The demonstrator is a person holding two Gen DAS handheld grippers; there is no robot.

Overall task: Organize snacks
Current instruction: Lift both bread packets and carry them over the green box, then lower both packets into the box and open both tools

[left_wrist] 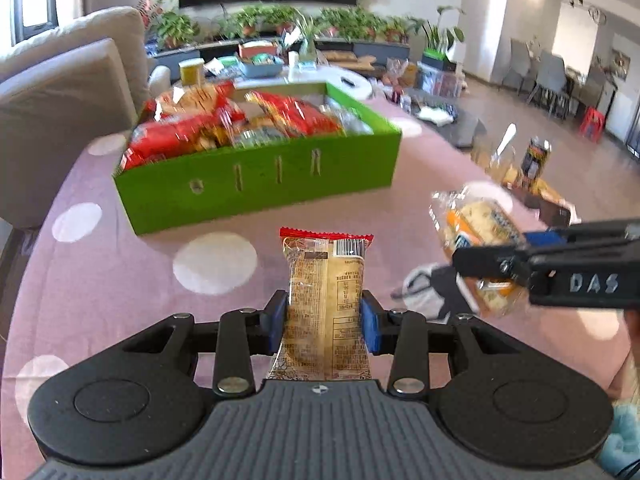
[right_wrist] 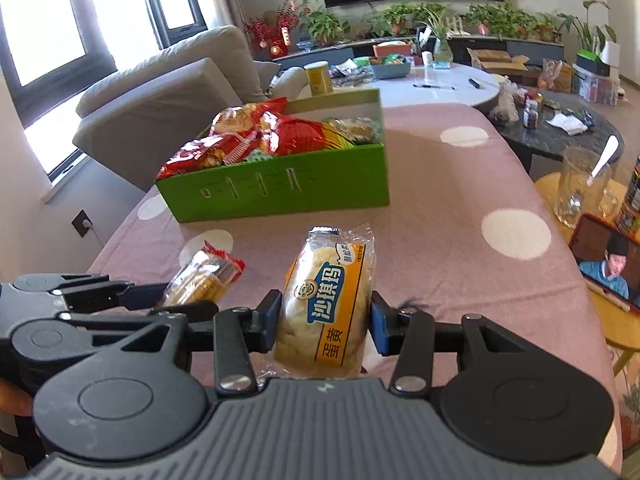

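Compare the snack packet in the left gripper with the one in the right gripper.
The left gripper holds a red-edged packet with its barcode and printed label side facing the camera; the right gripper holds a yellow-banded packet showing its brand front. The red-edged packet is slimmer, the yellow-banded packet plumper, so the right jaws stand wider. Both are sealed, mostly clear wrappers, pinched at mid-length above the pink dotted tablecloth, short of the green box.

We note on the left gripper (left_wrist: 325,312) and right gripper (right_wrist: 323,322) matte black linkage arms with silver screw heads, blue pads (left_wrist: 371,323) on the fingers, round black side housings, a ribbed grey centre plate, and pale "DAS" lettering on the right one's side.
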